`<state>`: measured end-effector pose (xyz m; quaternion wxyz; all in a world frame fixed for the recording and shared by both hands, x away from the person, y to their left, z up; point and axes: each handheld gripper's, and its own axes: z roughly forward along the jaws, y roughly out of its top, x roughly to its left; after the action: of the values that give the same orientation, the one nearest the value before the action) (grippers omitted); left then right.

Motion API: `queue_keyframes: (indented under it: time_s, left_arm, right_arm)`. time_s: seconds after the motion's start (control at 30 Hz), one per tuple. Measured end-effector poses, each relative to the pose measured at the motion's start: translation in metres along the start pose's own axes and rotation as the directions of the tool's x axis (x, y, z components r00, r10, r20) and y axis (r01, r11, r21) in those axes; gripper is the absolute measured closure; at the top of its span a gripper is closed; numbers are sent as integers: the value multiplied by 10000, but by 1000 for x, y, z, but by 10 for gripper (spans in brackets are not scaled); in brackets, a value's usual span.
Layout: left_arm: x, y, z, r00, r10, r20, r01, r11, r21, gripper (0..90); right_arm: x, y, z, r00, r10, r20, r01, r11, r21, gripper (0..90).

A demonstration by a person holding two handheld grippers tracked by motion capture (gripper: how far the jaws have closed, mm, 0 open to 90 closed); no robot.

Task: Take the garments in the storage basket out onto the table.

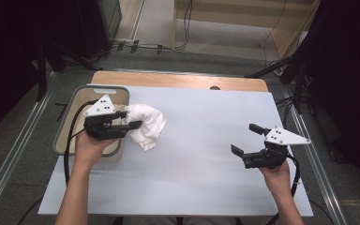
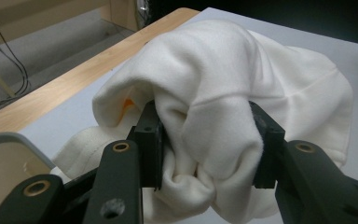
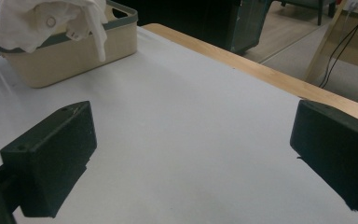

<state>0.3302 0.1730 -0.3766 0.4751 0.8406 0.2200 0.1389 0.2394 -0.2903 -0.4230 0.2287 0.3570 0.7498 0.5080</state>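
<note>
A crumpled white garment (image 1: 146,123) hangs over the right rim of a beige basket (image 1: 73,98) at the table's left. My left gripper (image 1: 134,120) is shut on a bunched fold of this white garment (image 2: 242,93), its two black jaws pinching the cloth from both sides. Far to the right my right gripper (image 1: 244,138) hovers low over the bare white table top (image 1: 201,140), jaws spread wide with nothing between them. In the right gripper view the basket (image 3: 70,51) stands at the far left with the garment (image 3: 42,18) draped over its edge.
The white sheet covers a wooden table whose bare far edge (image 1: 178,80) shows as a strip. Metal rails (image 1: 23,126) run along both sides of the table. Cables (image 1: 145,47) lie on the floor beyond.
</note>
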Motion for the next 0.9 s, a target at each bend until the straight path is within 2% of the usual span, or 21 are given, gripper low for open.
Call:
queue_keyframes:
  time_s: [0.27,0.9]
  left_arm:
    - [-6,12,16,9996,127,233,-128,9999,33,572]
    - [-10,29,49,9967,295,756,-316,9991,269,571]
  right_arm:
    - [0,0,-1,10000,-9,-19,9,10000,-63,0]
    - [-1,-1,-2,9999,90,-72,-91,9999,-138,0]
